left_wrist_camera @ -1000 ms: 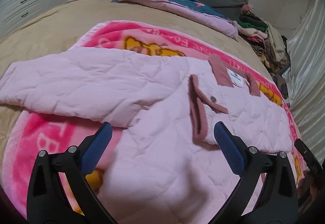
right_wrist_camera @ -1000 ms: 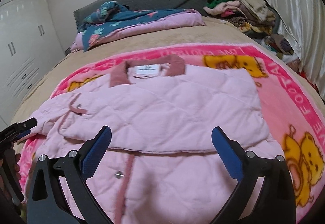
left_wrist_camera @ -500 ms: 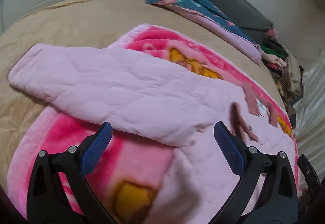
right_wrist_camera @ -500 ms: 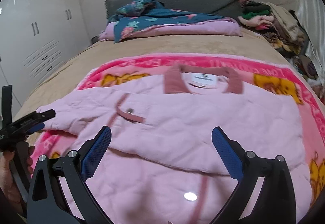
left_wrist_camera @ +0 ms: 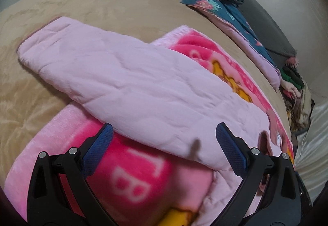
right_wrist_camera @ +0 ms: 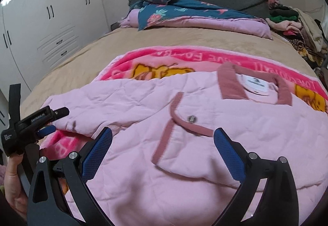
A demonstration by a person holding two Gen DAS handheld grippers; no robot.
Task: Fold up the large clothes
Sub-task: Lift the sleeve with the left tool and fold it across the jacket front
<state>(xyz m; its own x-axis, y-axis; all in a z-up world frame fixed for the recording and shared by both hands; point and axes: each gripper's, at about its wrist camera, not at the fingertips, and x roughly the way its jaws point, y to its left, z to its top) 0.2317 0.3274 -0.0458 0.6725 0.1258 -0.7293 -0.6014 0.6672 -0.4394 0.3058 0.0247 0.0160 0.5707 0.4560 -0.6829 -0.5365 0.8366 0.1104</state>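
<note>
A pale pink quilted jacket with a dusty-rose collar lies front up on a pink cartoon blanket. Its one sleeve stretches out to the left, reaching past the blanket onto the tan bedspread. My left gripper hovers open just short of the sleeve's lower edge, holding nothing; it also shows at the left of the right wrist view as the left gripper in a hand. My right gripper stands open over the jacket's chest, near the rose placket and snap.
The tan bedspread covers a wide bed. A teal flowered quilt with pink lining lies by the grey headboard. A heap of clothes sits at the far right. White wardrobes line the left wall.
Both views have swung left. The left gripper has moved from the jacket's body out toward the sleeve. The right gripper has shifted from the jacket's middle to its chest and placket.
</note>
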